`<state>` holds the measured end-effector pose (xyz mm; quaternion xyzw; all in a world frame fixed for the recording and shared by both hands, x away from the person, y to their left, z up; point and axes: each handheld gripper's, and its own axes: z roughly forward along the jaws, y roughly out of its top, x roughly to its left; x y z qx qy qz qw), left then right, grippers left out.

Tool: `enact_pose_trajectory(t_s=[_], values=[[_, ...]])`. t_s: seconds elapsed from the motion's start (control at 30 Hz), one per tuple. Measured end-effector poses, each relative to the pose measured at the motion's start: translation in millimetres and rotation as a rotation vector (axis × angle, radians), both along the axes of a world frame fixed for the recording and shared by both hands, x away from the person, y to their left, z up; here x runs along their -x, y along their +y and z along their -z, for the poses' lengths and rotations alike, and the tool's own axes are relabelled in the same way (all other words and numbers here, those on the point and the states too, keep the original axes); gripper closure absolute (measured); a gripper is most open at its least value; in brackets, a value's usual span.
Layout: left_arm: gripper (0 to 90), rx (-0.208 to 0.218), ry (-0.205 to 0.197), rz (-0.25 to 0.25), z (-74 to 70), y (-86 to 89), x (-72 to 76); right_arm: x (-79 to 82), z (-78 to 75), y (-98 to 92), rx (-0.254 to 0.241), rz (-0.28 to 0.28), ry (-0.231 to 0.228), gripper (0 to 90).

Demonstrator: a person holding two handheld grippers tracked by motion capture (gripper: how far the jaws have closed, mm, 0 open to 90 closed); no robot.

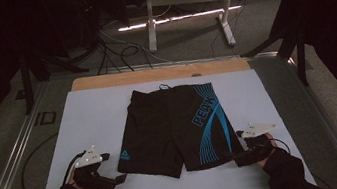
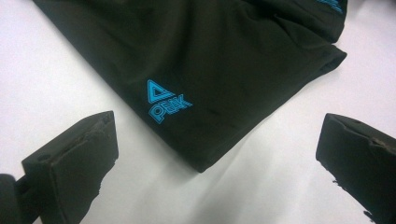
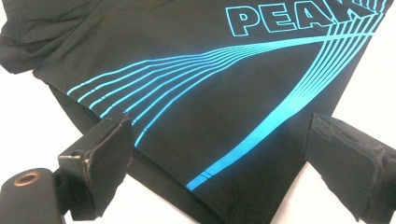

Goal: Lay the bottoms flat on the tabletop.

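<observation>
- Two grippers are sitting at the near corners of a pair of black shorts (image 1: pixel 174 126) — the shorts are lying flat in the middle of the white mat (image 1: pixel 89 121), waistband toward the far edge, leg hems toward the person.
- In the high view the left gripper (image 1: pixel 118 179) is resting just beside the left leg hem, and the right gripper (image 1: pixel 234 155) is reaching in at the right leg hem.
- Seen through the left gripper view, the left gripper (image 2: pixel 215 163) has its jaws spread wide with the hem corner lying between them, nothing pinched; the small PEAK logo (image 2: pixel 166 102) is sitting just beyond.
- Seen through the right gripper view, the right gripper (image 3: pixel 217 172) is likewise spread apart, straddling the hem where the blue stripes (image 3: pixel 243 93) are running down; it is not pressing on cloth.
- Likely risks from here: a jaw closing too high could be catching only the top layer, so the leg would be opening instead of lifting whole.
- Uneven timing between the hands could be dragging the shorts askew — or bunching the thin fabric across the mat.
</observation>
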<state>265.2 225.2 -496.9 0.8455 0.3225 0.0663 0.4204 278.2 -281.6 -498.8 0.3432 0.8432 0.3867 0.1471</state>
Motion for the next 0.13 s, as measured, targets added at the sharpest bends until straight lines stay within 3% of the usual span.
enact_pose_trajectory(t_s=[0.13], values=[[0.1,0.0,0.002,0.005,1.0,-2.4,0.5,-0.5,0.7,0.8,-0.002,-0.009,0.0,8.5]])
